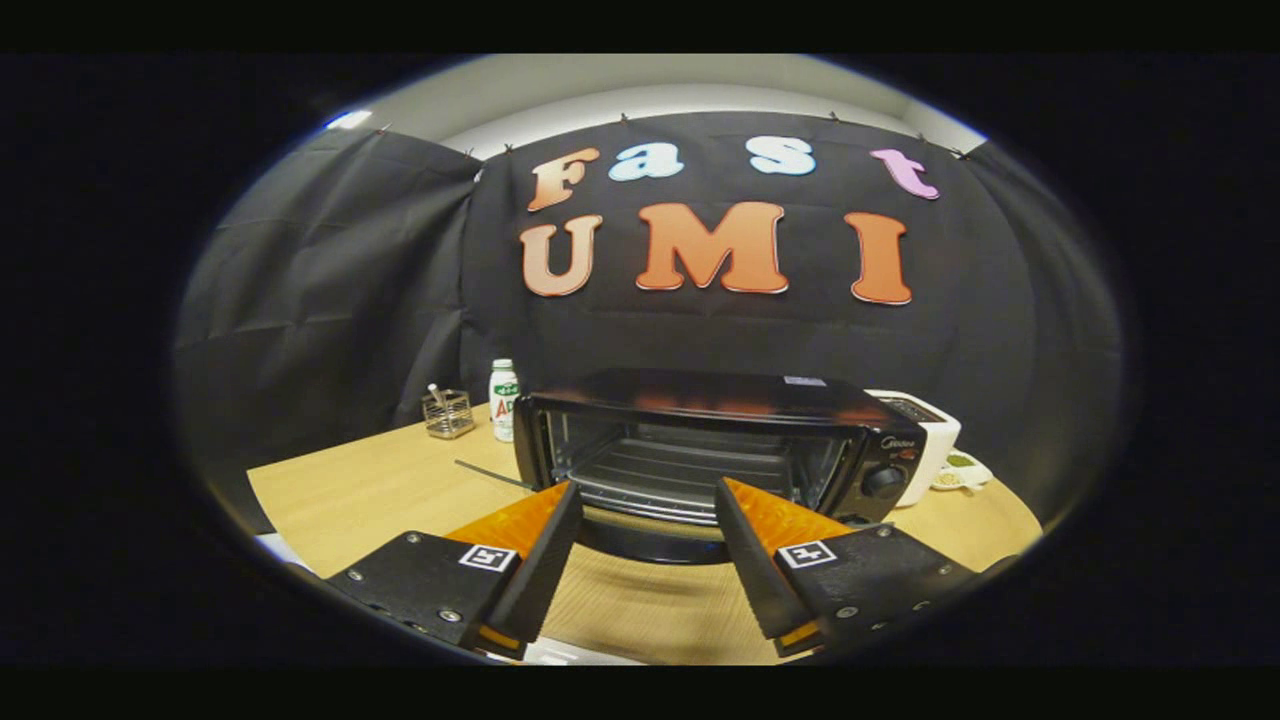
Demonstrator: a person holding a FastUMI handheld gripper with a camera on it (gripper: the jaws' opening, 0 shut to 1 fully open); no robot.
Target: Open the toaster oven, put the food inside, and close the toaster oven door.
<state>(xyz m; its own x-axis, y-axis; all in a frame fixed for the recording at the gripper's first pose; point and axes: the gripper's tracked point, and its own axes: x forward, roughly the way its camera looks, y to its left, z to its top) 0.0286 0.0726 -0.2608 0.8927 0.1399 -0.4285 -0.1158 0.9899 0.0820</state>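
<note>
Wooden table (360, 490): Midea toaster oven (720, 440), spread empty tongs (645, 495).

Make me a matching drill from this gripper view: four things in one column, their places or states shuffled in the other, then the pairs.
Things:
1. black toaster oven with glass door
2. white plastic bottle
3. small wire basket
4. gripper with orange-black jaws

Places or states:
A. open, jaws apart, holding nothing
B. door dropped open, wire rack showing
C. farthest from the oven, beyond the bottle
D. upright beside the oven's corner

Pairs: 1-B, 2-D, 3-C, 4-A
</note>
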